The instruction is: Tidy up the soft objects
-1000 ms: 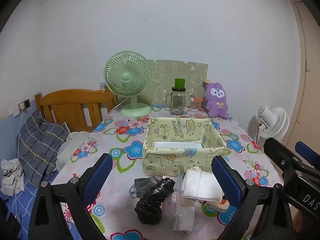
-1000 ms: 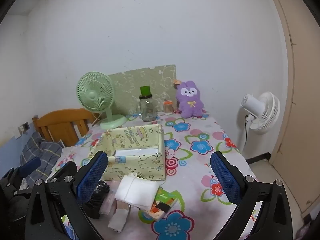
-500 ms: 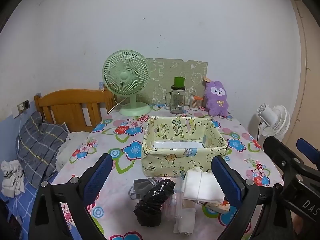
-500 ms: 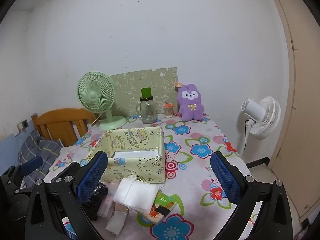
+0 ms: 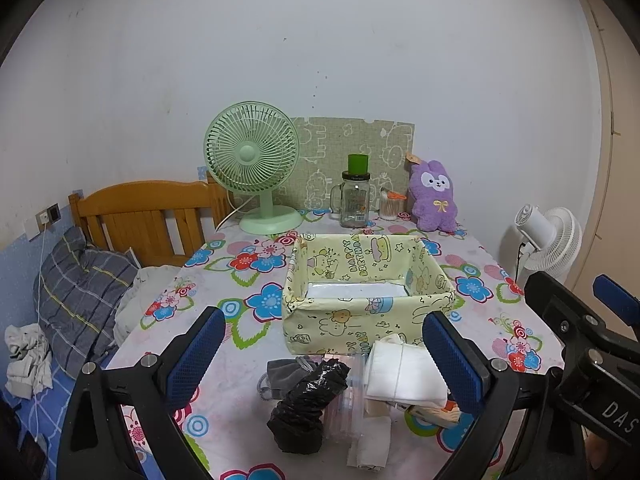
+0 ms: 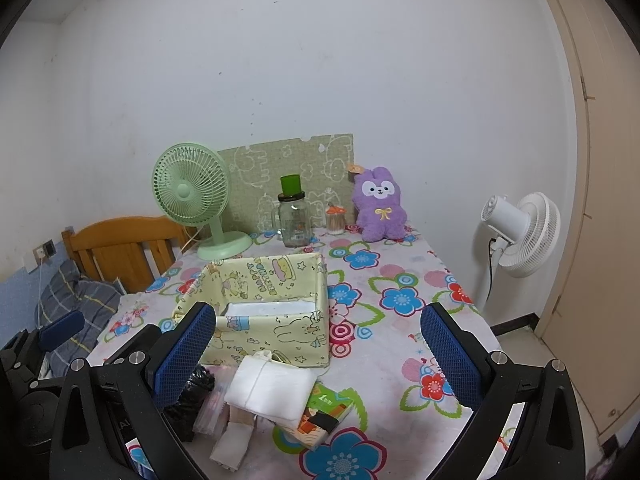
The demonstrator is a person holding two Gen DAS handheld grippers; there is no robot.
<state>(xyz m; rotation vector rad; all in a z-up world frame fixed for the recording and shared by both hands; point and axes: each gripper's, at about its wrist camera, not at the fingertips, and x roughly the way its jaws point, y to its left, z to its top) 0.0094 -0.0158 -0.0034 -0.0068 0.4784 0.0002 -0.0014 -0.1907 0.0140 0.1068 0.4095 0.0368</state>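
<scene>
Grippers both hover above the near table edge, holding nothing: left gripper (image 5: pixel 324 354) fingers spread wide, right gripper (image 6: pixel 318 354) likewise wide. Yellow fabric storage box (image 5: pixel 362 330) sits centre frame on the floral tablecloth (image 5: pixel 248 316). Pile lies just in front of it, lower centre: folded white cloth (image 5: pixel 404 372), crumpled black plastic bag (image 5: pixel 306 404), grey pouch (image 5: pixel 282 374). Purple plush rabbit (image 6: pixel 378 204) stands at the far edge by the wall.
</scene>
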